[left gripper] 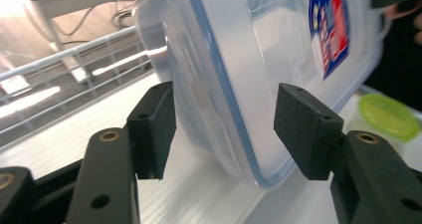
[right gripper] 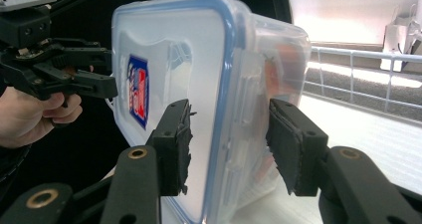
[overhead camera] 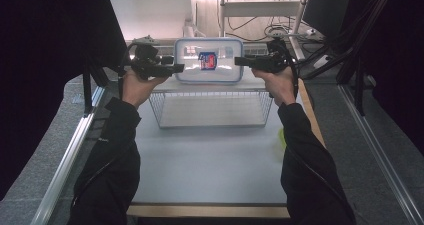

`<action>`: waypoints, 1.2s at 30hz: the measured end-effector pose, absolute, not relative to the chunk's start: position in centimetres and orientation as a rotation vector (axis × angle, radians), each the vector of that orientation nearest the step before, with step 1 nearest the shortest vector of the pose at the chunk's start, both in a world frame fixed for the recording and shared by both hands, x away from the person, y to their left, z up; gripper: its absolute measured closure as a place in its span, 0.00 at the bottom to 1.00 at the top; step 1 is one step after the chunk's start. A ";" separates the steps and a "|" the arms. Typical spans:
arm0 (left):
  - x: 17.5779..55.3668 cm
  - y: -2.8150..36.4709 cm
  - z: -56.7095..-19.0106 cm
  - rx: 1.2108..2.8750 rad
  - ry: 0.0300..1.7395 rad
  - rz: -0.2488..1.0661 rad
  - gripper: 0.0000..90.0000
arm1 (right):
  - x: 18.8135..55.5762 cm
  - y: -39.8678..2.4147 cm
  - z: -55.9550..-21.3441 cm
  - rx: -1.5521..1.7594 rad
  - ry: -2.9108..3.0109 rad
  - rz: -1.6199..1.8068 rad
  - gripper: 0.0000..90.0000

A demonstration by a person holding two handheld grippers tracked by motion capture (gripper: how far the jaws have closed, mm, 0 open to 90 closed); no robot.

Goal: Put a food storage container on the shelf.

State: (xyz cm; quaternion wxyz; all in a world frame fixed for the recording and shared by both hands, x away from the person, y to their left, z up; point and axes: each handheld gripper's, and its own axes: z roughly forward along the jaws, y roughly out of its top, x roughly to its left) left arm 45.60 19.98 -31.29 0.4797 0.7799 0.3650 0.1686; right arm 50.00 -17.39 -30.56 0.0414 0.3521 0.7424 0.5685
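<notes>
A lidded plastic container (overhead camera: 209, 60) stands on edge at the far side of the table (overhead camera: 210, 160), atop a wire basket (overhead camera: 212, 107). The left gripper (overhead camera: 175, 67) flanks its left end, the right gripper (overhead camera: 239, 61) its right end. A small dish (overhead camera: 281, 137) lies near the table's right edge, nearer than the basket.

Glossy clear plastic container (overhead camera: 208, 60) on a white wire-metal rack (overhead camera: 212, 107).
</notes>
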 end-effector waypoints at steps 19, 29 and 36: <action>45.8 19.6 -31.4 1.880 0.910 0.413 0.50 | 50.3 -16.1 -31.0 1.126 2.239 1.555 0.48; 44.7 19.4 -32.1 1.897 0.865 0.402 0.48 | 49.3 -17.0 -30.7 1.078 2.231 1.603 0.52; 45.1 19.1 -33.2 1.918 0.897 0.417 0.53 | 48.0 -16.7 -32.2 1.012 2.266 1.509 0.53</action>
